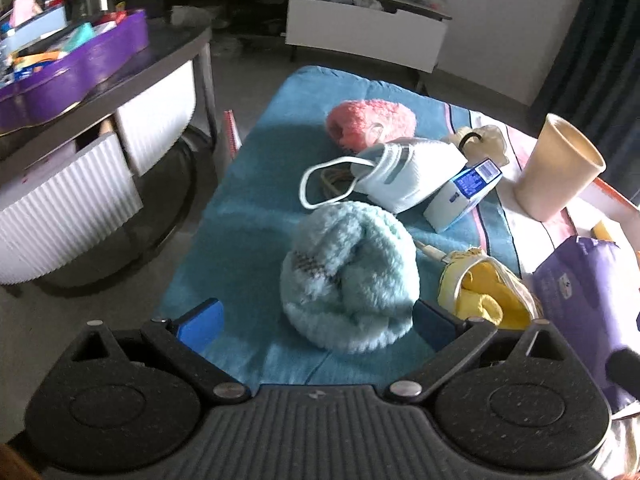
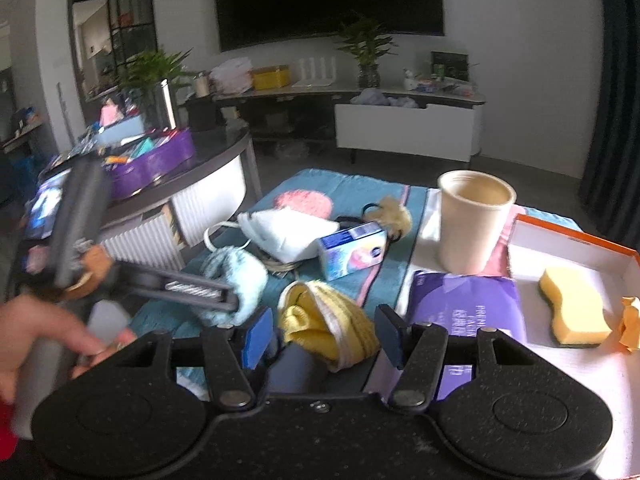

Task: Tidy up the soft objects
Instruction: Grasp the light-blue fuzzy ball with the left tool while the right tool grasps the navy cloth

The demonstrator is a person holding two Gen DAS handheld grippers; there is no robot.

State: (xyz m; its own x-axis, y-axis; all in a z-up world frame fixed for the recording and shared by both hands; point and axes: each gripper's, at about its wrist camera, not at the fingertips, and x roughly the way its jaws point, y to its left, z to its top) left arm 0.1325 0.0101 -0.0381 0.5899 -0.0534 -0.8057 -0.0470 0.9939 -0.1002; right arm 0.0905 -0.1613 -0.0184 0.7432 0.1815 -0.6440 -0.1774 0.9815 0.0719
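Fluffy pale-blue fabric, a plush bundle [image 1: 348, 280], sits at lower centre of the left wrist view on the teal towel [image 1: 248, 200] covering the bench, directly ahead of the left tongs [image 1: 316, 320], whose fingers stand apart on either side of it. In the right wrist view, the right tongs [image 2: 324, 334] likewise stand apart around a yellow cloth bundle [image 2: 332, 320] at lower centre, its long axis running away toward upper left.

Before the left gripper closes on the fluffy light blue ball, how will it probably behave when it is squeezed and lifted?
The fluffy light blue ball looks like rolled plush fabric, so it will probably squash between the left gripper fingers rather than resist. It seems light for its size. The folds on top suggest it may loosen or unroll when lifted. On the blue towel it should hardly roll.
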